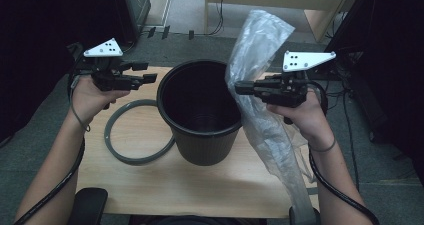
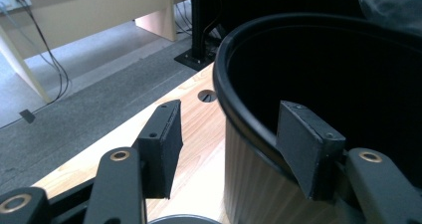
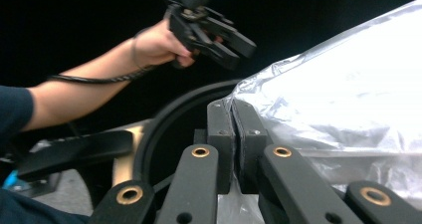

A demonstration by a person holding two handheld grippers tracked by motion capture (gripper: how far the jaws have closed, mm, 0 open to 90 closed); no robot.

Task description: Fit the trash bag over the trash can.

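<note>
Crinkled clear plastic bag (image 1: 255,75) hangs upright beside the black bin (image 1: 202,135).

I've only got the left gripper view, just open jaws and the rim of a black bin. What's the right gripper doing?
Observer: The right gripper is shut on a clear plastic bag, held up beside the bin.
Operator: Is the bag in the bin yet?
Observer: No, it hangs outside, its lower end trailing over the table edge.
Operator: Anything else on the table?
Observer: A grey ring lies flat left of the bin, below the open left gripper.
</note>
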